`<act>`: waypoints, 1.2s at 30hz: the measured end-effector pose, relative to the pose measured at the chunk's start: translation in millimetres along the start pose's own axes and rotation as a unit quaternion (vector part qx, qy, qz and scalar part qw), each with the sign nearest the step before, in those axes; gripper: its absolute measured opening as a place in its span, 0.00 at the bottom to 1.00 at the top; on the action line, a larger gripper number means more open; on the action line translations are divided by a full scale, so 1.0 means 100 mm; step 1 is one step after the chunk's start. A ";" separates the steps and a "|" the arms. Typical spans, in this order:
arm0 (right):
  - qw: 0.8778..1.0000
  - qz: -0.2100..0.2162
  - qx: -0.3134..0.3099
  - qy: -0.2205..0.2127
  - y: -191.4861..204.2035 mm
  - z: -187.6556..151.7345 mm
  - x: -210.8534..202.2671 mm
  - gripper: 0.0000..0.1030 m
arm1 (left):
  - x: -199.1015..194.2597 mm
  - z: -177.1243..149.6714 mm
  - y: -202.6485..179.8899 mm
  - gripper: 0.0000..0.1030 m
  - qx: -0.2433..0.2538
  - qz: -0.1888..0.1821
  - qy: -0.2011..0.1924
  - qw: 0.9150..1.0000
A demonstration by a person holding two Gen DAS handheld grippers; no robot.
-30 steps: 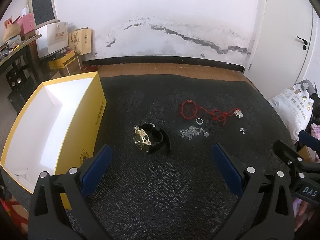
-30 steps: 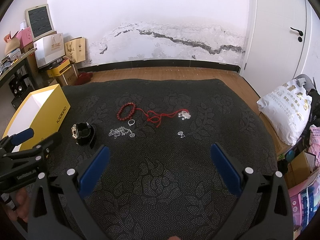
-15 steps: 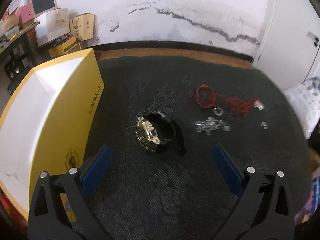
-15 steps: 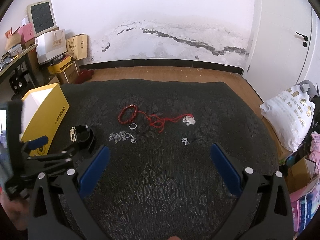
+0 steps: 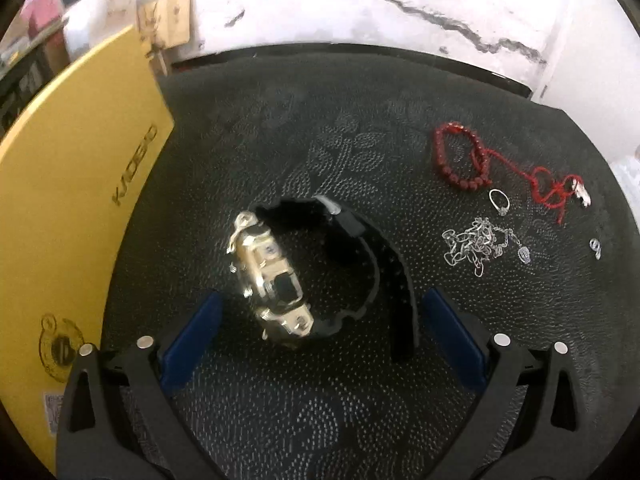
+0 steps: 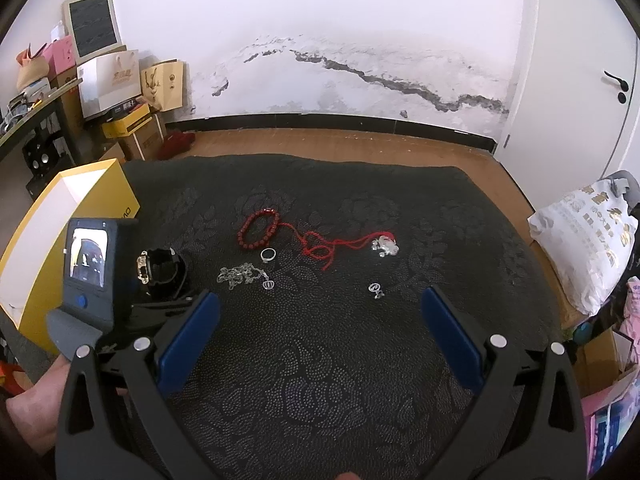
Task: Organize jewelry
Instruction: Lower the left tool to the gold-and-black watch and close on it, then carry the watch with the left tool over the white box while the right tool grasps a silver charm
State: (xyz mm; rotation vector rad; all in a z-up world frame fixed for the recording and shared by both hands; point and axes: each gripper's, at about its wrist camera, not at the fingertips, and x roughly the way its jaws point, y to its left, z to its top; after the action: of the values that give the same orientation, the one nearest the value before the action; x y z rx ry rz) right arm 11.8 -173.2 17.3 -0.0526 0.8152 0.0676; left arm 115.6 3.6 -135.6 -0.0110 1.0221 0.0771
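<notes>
While the left gripper (image 5: 318, 330) hovers low with fingers spread, the watch (image 5: 280, 276) lies on the black mat (image 5: 320, 420) just ahead of them, untouched, the yellow box (image 5: 72, 216) at 9 o'clock. At 2 o'clock lie the red bracelet (image 5: 460, 156), ring (image 5: 499, 201) and silver chain (image 5: 476, 246). The right gripper (image 6: 318, 330) also has its fingers spread, holding nothing.

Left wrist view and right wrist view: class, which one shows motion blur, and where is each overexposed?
Left wrist view: smeared, worst at the yellow box and the wall; watch soft. Right wrist view: sharp, beaded bracelet crisp, white wall washed out, fisheye bending the edges.
</notes>
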 end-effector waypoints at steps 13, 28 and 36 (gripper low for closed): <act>1.000 -0.002 0.016 0.012 -0.16 0.01 0.14 0.94 | 0.02 0.16 0.09 0.61 -0.016 0.014 -0.015 1.000; 0.991 0.015 0.018 0.130 -0.81 -0.39 0.91 0.94 | -0.61 0.39 0.11 0.59 0.006 -0.020 -0.043 0.999; 0.988 0.032 -0.026 0.146 -0.90 -0.41 1.43 0.85 | -0.70 0.39 0.05 0.59 0.009 -0.053 -0.041 0.998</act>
State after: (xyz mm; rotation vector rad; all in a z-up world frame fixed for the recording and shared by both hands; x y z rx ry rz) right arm 86.7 -260.5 -113.2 -0.0872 1.1076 0.1450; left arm 112.5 6.4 -55.6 -0.0454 0.9382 -0.0284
